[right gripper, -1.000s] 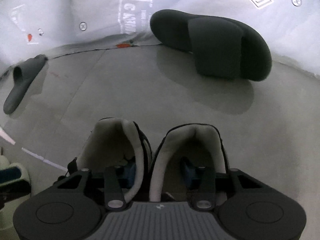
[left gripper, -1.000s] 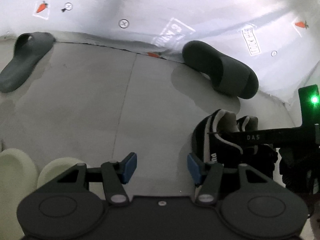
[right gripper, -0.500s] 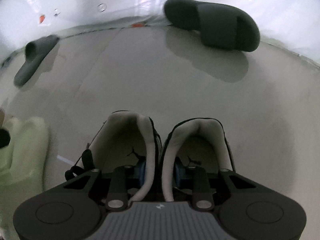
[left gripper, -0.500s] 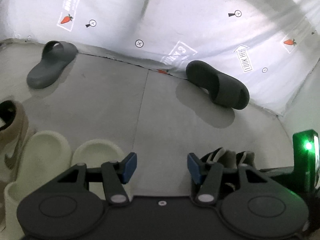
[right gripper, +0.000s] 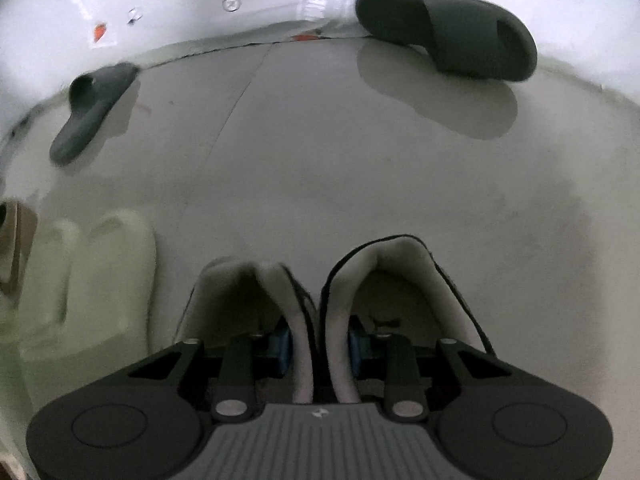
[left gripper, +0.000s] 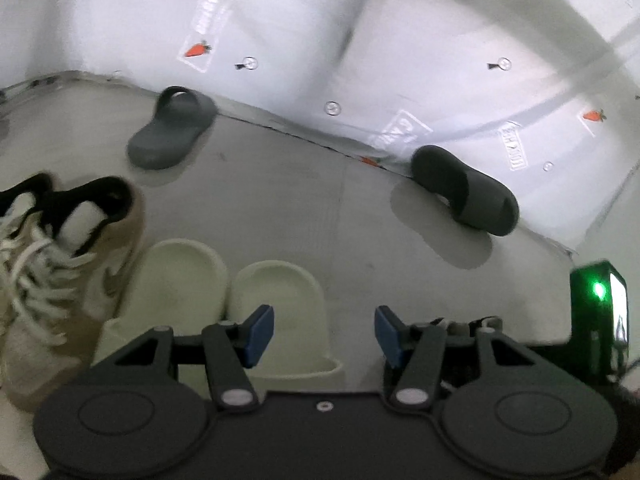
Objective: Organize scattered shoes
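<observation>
Sneakers (right gripper: 320, 304): your right gripper (right gripper: 318, 344) has both pinched by their touching inner collar walls, one pad inside each shoe, heels pointing fwd. Collars look padded & soft, so grip prob squashes and pair may sag or twist; clamp low where the walls meet, keep it level. Left gripper (left gripper: 324, 334) is spread wide, holding nothing, hovering over cream slides (left gripper: 240, 292). Dark slides (right gripper: 452, 32) sit well ahead by the wall, apart; likely light, rubbery, grab via strap
</observation>
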`<state>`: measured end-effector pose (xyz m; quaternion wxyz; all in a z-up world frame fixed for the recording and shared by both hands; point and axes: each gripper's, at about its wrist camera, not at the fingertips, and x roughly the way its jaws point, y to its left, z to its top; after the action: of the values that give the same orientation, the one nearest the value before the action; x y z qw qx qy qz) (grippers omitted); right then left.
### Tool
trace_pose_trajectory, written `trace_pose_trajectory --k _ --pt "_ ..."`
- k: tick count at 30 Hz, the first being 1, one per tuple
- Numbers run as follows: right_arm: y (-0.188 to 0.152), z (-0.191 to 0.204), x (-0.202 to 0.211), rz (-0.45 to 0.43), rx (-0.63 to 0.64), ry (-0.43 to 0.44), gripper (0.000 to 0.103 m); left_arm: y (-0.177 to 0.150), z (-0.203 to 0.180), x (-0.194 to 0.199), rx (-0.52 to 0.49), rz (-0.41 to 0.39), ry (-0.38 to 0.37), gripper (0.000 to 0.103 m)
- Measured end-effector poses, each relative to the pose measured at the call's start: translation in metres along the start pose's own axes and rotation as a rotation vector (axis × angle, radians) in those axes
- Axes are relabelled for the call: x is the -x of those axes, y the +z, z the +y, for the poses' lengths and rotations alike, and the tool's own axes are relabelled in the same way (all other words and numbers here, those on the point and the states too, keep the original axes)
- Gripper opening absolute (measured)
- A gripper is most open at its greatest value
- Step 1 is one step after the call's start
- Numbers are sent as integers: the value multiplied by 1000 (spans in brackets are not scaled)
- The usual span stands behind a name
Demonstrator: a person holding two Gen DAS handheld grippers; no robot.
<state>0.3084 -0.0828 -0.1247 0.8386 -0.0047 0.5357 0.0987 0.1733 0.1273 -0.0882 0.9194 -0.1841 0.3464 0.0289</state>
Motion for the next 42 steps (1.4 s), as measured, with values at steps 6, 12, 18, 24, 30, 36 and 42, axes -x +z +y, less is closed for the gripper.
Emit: trace_pose_trajectory --k 6,12,18,24,30,36,42 --pt "18 27 -14 -20 15 10 30 0 8 11 -5 -10 11 57" --pt "31 40 -13 -28 86 55 46 3 6 13 -29 -14 -4 57" --pt "20 2 62 -249 156 168 76 -1 0 13 -63 2 -35 57" --pt "-25 -92 36 -246 82 -166 72 -8 3 15 -49 14 -38 57" --pt "-73 -107 12 -169 32 -110 52 -14 -2 17 -60 36 -46 57" --pt "-91 -79 21 -161 132 -92 15 -26 -14 18 -106 71 -72 57" --pt "-96 -72 24 -125 110 -67 3 -35 -17 23 -106 79 -76 57"
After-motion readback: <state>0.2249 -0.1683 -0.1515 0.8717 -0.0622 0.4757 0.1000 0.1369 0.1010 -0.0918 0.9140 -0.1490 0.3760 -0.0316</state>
